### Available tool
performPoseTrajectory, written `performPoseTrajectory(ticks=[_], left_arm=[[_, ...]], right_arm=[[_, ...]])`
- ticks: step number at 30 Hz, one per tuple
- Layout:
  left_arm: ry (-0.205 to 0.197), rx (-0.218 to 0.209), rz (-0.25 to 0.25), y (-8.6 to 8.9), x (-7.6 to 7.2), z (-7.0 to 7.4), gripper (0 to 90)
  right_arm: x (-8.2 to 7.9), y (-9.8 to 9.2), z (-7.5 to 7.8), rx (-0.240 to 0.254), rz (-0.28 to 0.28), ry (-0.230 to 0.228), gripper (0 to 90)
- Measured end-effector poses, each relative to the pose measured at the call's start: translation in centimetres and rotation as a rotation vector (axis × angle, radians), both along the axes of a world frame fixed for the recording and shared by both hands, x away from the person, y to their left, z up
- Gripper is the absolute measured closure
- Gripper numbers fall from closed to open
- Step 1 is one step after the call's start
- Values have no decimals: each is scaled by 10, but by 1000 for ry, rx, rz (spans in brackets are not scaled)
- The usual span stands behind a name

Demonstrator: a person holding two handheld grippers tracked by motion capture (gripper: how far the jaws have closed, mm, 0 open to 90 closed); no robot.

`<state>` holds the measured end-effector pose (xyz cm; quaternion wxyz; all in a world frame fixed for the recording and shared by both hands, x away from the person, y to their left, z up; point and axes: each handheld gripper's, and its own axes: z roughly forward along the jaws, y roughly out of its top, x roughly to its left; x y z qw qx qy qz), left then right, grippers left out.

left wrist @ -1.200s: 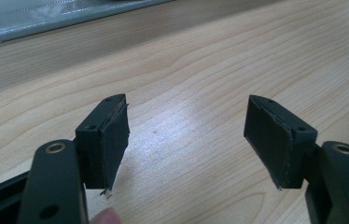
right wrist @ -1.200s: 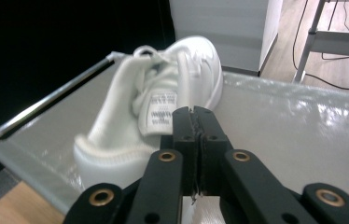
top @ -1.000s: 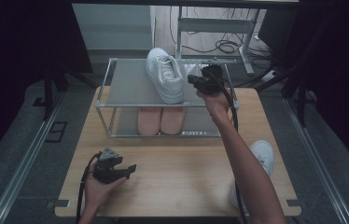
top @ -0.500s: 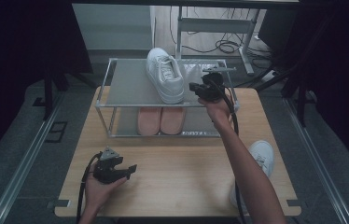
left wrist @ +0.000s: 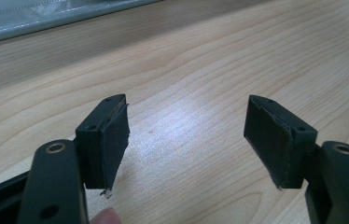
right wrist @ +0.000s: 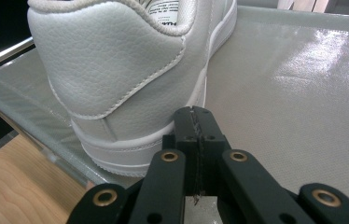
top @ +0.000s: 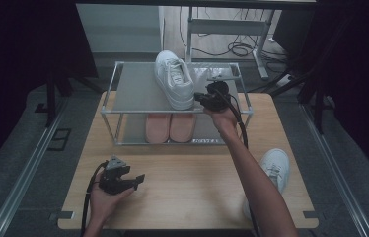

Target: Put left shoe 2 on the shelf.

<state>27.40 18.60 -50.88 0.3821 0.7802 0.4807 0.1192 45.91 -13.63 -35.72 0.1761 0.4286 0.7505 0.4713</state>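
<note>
- We see a wooden table (top: 187, 192) carrying a metal-framed shoe rack (top: 123, 94) along its far edge, two shelves, grey fabric panels.
- A white sneaker (top: 174, 85) sits on the rack's top shelf, right of the shelf's centre, toe toward the far edge, heel at the near edge.
- A pair of pink shoes (top: 169, 127) rests side by side on the lower shelf, under the white sneaker.
- The right gripper (top: 211, 98) hangs over the top shelf's near right corner, just beside the sneaker's heel. In the right gripper view its jaws are pressed together with nothing between them; the heel stands just to their left, and we cannot tell whether they touch it.
- The left gripper (top: 134, 180) is held in the left hand (top: 104, 197) near the table's near left corner. In the left gripper view its jaws stand wide apart over bare wood, empty.
- A second white sneaker (top: 274, 168) lies on the floor off the table's right edge, partly hidden by the right forearm (top: 256, 182).
</note>
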Motion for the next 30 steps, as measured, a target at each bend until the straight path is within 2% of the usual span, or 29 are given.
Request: performPoseTrajectory(ticks=[6,20,30], left_arm=[[3,3,-7,-3,0,-2,313],[4,10,-15,-5,1,-3,313],[5,13,-17,-5,1,-3,313]], right_arm=[[-1,1,0,20,-3,-3,900],[-5,13,-1,56,36,-12,900],[-6,23,-2,63,56,-15,900]])
